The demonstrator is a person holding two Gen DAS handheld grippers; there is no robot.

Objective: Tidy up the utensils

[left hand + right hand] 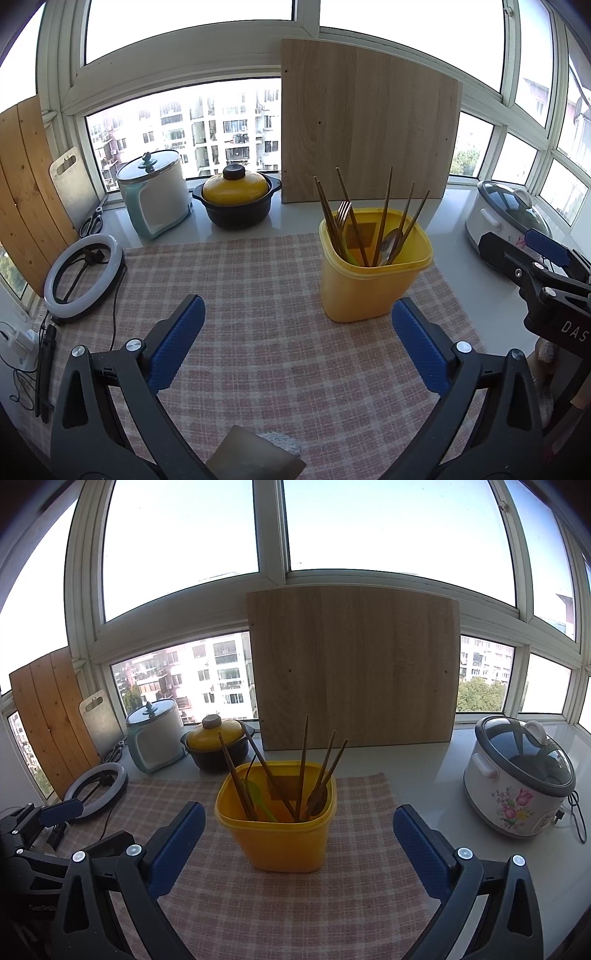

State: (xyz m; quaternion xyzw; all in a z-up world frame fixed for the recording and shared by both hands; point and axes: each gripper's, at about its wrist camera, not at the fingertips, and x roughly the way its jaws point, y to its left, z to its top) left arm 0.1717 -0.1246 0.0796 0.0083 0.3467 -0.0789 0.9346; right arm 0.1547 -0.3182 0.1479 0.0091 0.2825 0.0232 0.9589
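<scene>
Standing upright on checked cloth (369,904): yellow bin (277,834), holding chopsticks (304,760), fork (342,216), spoon (389,245).
Left gripper (297,347) and right gripper (299,849): both spread wide, empty, near bin.

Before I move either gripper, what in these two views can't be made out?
- Lower ends of the chopsticks, fork and spoon: hidden by the yellow container wall in both views.
- Flat tan item: cut off by the bottom edge, left wrist view; unidentifiable.
- Scissors: small, partly behind the ring light.
- Exact chopstick count: they overlap in both views.
- Left gripper and right gripper: both open, empty.
</scene>
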